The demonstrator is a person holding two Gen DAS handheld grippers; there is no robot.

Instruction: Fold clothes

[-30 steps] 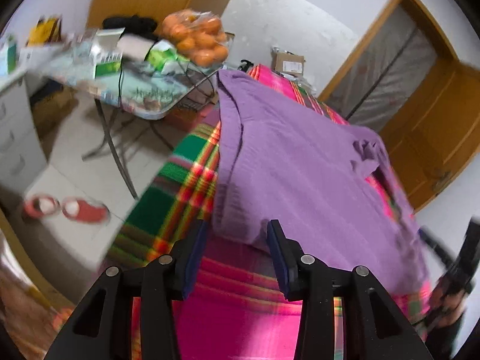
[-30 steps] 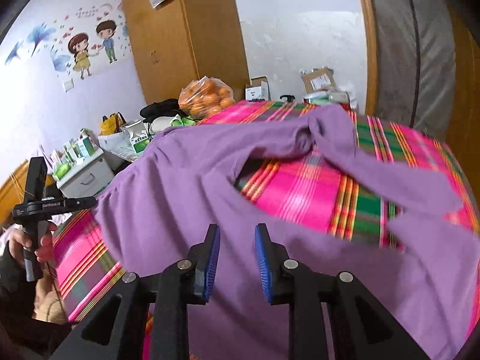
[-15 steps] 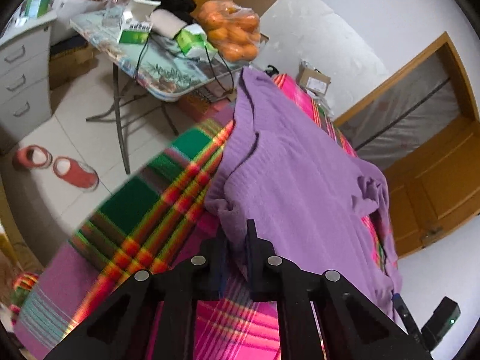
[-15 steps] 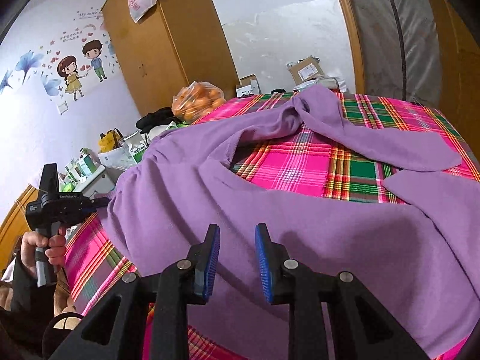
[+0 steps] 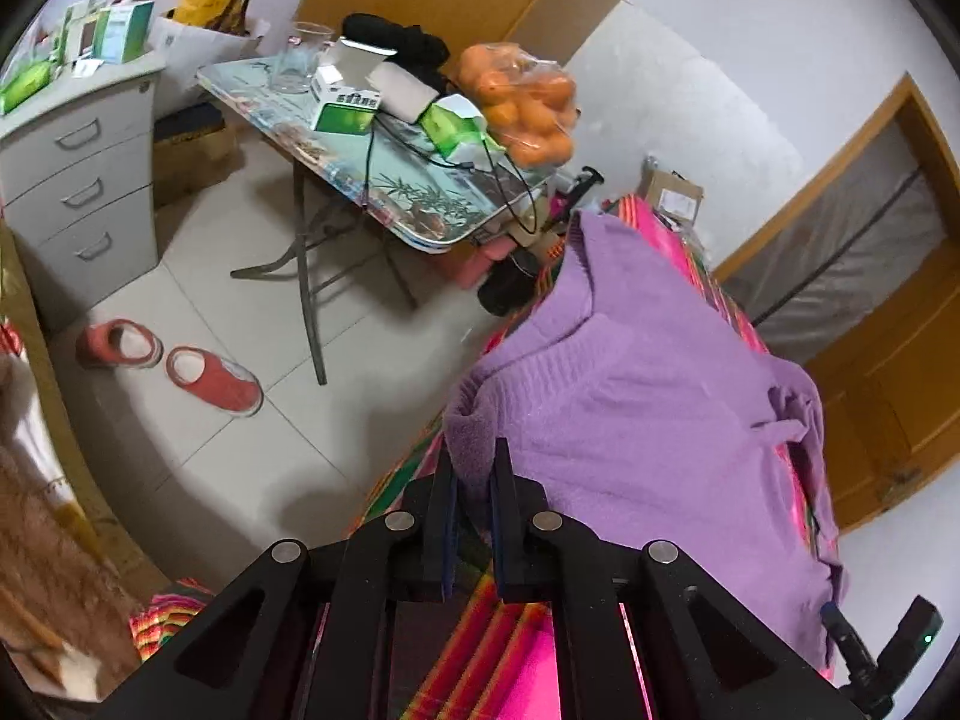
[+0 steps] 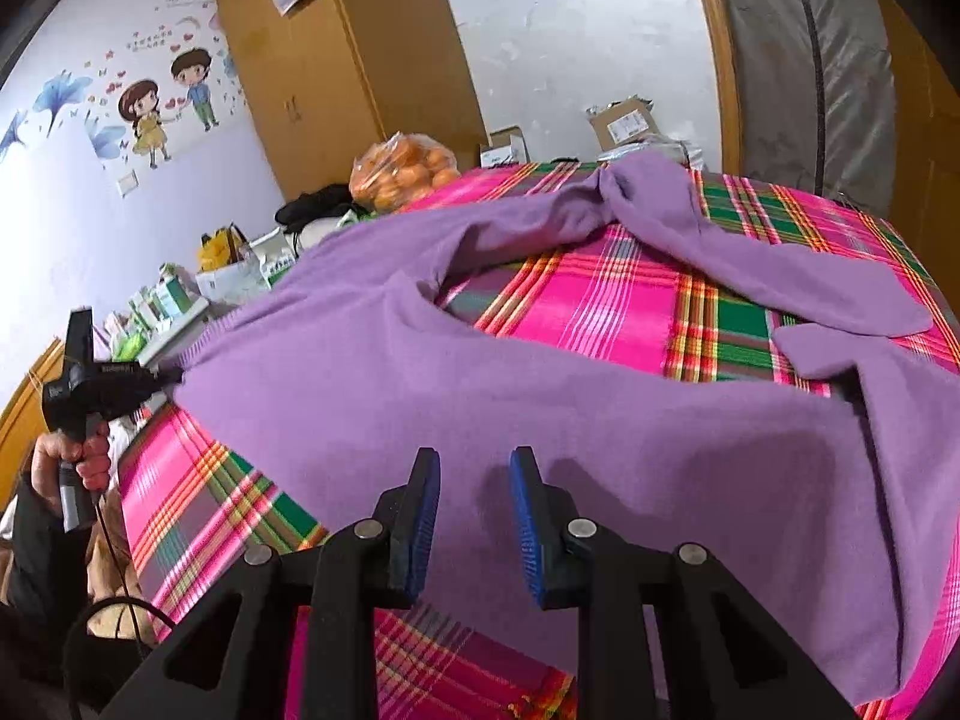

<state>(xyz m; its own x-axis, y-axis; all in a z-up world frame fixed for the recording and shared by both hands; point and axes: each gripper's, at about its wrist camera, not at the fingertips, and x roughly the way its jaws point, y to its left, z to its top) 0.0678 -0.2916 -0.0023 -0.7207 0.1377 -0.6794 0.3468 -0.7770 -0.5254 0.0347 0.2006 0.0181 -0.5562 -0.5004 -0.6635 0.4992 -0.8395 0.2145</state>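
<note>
Pinching the ribbed hem corner of the purple sweater (image 5: 636,396), our left gripper (image 5: 474,468) has its fingers pressed onto the knit, while our right gripper (image 6: 474,480) hovers with fingers slightly spread and empty over the body. We judge folding barely begun: the sweater lies spread on the plaid bedspread (image 6: 606,306), sleeves unfolded, long axis running toward one o'clock in the left wrist view

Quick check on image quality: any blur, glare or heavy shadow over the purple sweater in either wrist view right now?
Left wrist view: purple sweater sharp and evenly lit, blur only at the far-left edge, strong fisheye bending. Right wrist view: sharp, no glare; the right gripper casts soft shadows on the sweater.
</note>
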